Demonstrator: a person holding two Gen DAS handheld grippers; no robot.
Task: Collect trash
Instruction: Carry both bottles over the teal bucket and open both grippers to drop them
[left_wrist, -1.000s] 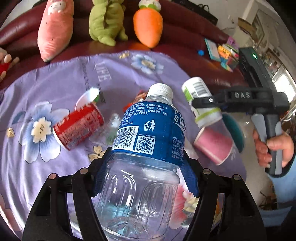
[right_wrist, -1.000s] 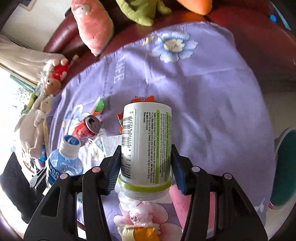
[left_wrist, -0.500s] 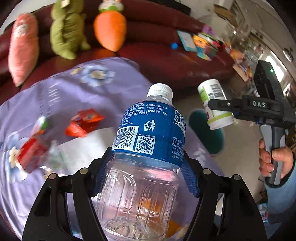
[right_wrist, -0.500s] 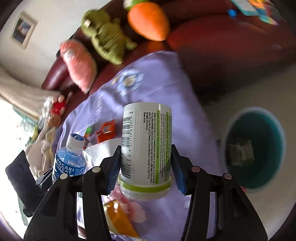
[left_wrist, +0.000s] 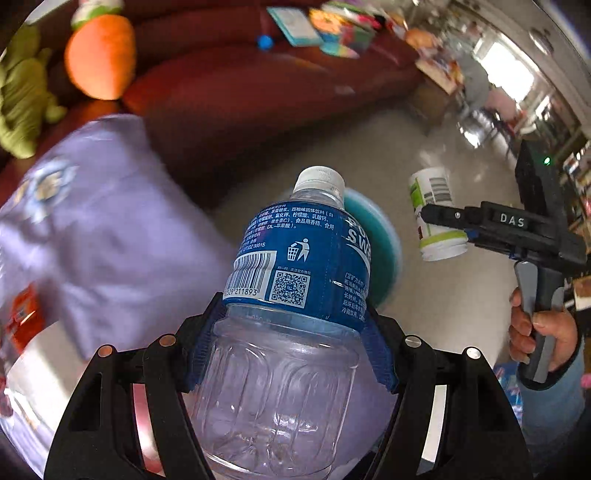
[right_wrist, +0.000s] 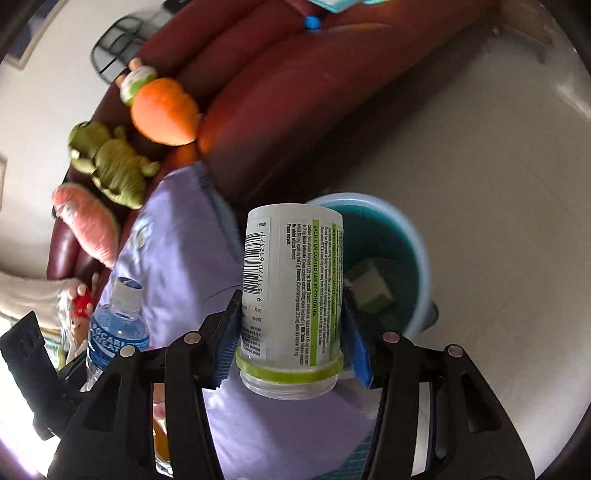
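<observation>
In the left wrist view, the left gripper (left_wrist: 291, 339) pinches a clear water bottle (left_wrist: 295, 280) at the lower edge of its blue label, cap toward twelve o'clock; the teal bin (left_wrist: 380, 251) peeks out behind it at about one o'clock, mostly hidden. At three o'clock the right gripper (left_wrist: 441, 218) clamps a white pill jar (left_wrist: 436, 214). In the right wrist view, the right gripper (right_wrist: 290, 325) squeezes that jar (right_wrist: 291, 288), with the bin (right_wrist: 417, 236) just past it toward two o'clock, something pale already inside. Releasing early could bounce the jar off the rim; both loads arriving together might collide.
</observation>
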